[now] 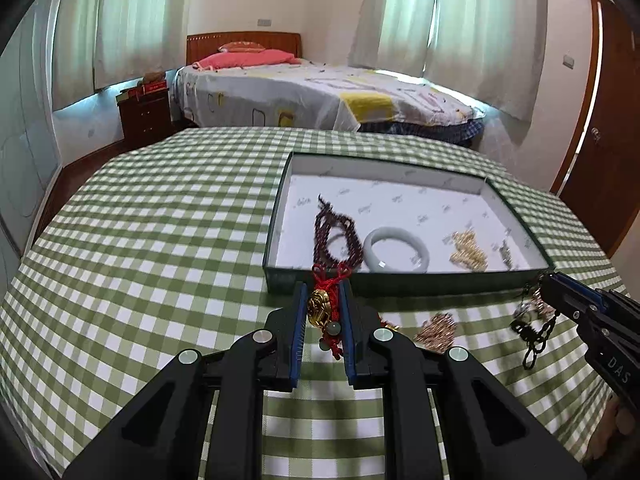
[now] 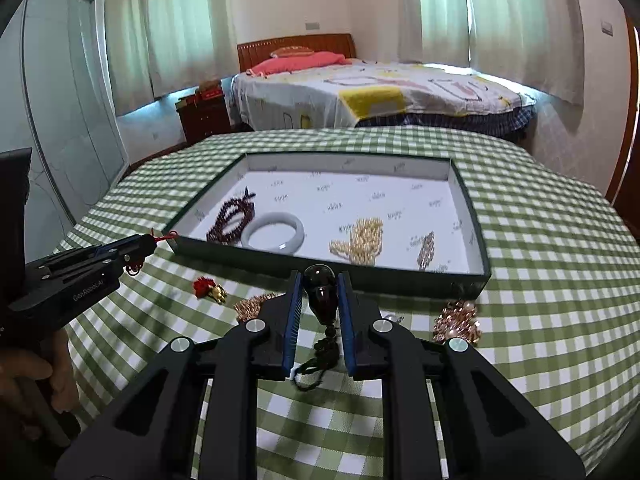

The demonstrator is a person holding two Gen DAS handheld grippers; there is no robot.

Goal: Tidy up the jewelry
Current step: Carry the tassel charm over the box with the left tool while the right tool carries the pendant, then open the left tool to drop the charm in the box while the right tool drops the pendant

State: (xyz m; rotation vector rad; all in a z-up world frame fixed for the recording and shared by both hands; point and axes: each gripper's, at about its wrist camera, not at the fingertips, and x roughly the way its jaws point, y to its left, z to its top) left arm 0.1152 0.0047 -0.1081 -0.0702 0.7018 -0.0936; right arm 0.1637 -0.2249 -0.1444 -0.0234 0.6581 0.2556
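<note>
A shallow green box with white lining [image 1: 400,286] [image 2: 320,272] lies on the checked table. In it are dark red beads [image 1: 334,236] [image 2: 230,220], a pale jade bangle [image 1: 396,248] [image 2: 274,232], gold beads [image 1: 468,250] [image 2: 360,240] and a silver piece [image 2: 426,248]. My left gripper [image 1: 324,286] is shut on a gold pendant with red cord [image 1: 320,306], just before the box's near wall. My right gripper [image 2: 318,276] is shut on a dark bead pendant with black cord [image 2: 322,300], above the table at the near wall.
Loose on the table are rose-gold chains [image 2: 250,306] [image 2: 458,320] [image 1: 436,330] and a red-and-gold charm [image 2: 208,288]. A bed [image 1: 320,92] and a nightstand [image 1: 146,116] stand beyond the table. A wooden door [image 1: 600,140] is at right.
</note>
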